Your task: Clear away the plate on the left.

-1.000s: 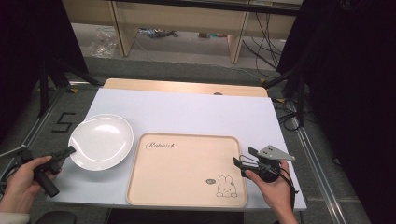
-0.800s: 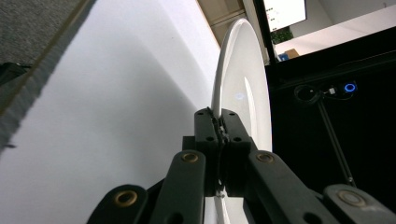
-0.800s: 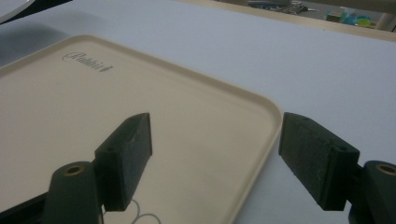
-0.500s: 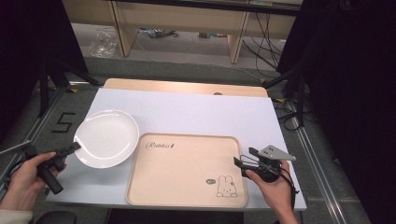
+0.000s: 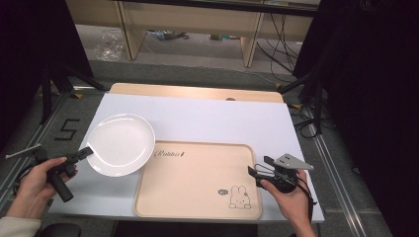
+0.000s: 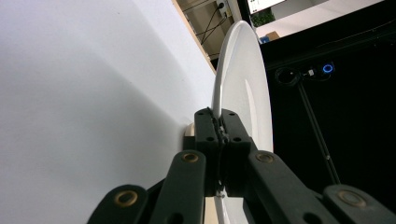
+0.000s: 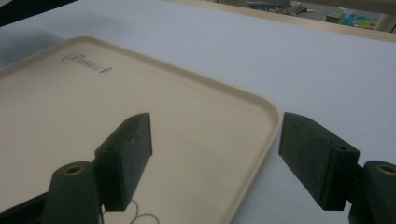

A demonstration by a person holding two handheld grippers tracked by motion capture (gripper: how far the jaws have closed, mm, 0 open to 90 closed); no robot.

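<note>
A white plate (image 5: 121,143) hangs just above the white table, its right edge over the left rim of the beige tray (image 5: 197,207). My left gripper (image 5: 87,151) is shut on the plate's left rim. In the left gripper view both jaws pinch the rim of the plate (image 6: 245,88) at my left gripper (image 6: 219,128). My right gripper (image 5: 253,168) stands open at the tray's right edge, nothing between its jaws. In the right gripper view, my right gripper (image 7: 215,154) straddles the corner of the tray (image 7: 140,93).
The tray carries a rabbit drawing (image 5: 238,196) at its front right corner. The white table top (image 5: 217,118) has bare room behind the tray. Shelving and cables (image 5: 281,34) lie on the floor beyond the table.
The left gripper has carried the plate to the right and slightly up, so it now overlaps the tray's left edge. The right gripper has stayed where it was.
</note>
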